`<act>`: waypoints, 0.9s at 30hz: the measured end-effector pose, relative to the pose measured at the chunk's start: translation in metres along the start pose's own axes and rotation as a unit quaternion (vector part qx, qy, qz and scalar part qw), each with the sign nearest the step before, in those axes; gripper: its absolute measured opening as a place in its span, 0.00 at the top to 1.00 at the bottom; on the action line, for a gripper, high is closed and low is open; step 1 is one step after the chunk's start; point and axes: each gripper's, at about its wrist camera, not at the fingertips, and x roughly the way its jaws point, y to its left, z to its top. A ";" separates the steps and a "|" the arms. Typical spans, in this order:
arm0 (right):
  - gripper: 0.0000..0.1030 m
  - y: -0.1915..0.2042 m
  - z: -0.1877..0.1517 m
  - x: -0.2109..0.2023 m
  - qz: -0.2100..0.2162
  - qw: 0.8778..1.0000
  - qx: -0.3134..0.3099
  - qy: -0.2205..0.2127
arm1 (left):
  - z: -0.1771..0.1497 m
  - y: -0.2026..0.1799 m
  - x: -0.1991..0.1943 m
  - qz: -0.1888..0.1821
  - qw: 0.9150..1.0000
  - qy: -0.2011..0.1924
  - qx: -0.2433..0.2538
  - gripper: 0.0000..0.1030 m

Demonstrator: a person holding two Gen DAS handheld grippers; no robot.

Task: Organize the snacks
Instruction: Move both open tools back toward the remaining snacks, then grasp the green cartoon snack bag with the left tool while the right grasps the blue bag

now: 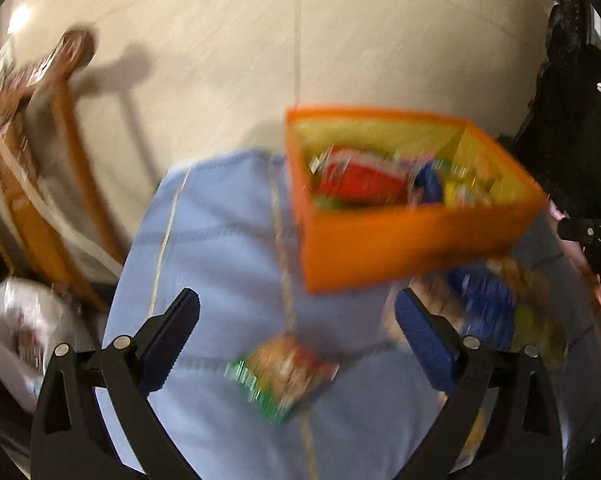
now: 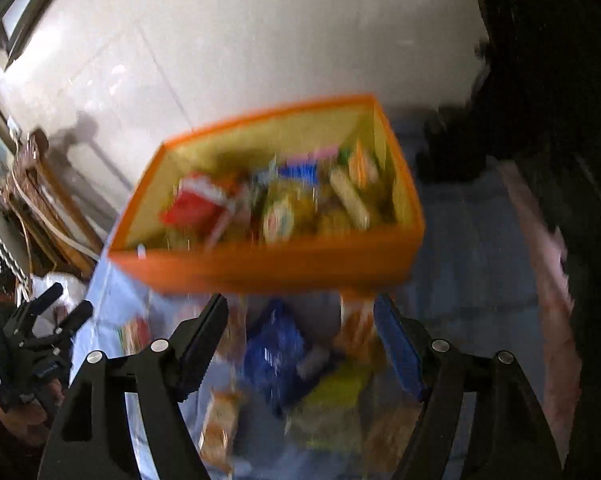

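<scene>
Left black plastic claw (image 1: 296, 322): two angular arms, round silver screw heads near the joints, ribbed dark blue pads (image 1: 424, 344) on the inner faces. Right black plastic claw (image 2: 300, 332): same build, silver screws behind blue ribbed pads (image 2: 398, 348), triangular cut-outs farther back.

1. Orange box (image 2: 268, 268), yellow inside, sits far on the blue cloth, holding mixed snack packets.
2. A green-edged snack packet (image 1: 280, 376) lies alone, near left.
3. Loose snacks (image 2: 284, 364) are heaped near the box, right.
</scene>
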 end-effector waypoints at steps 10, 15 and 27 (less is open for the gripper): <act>0.26 0.028 -0.075 0.020 -0.019 0.996 -0.070 0.046 | -0.080 0.025 0.004 0.022 0.997 0.056 -0.044 0.07; 0.26 0.034 -0.073 0.022 -0.039 0.994 -0.098 0.041 | -0.073 0.003 0.019 0.024 0.998 0.058 -0.031 0.07; 0.26 0.019 -0.051 0.060 -0.049 0.984 -0.167 0.045 | -0.054 -0.009 0.079 0.056 0.990 0.100 -0.083 0.07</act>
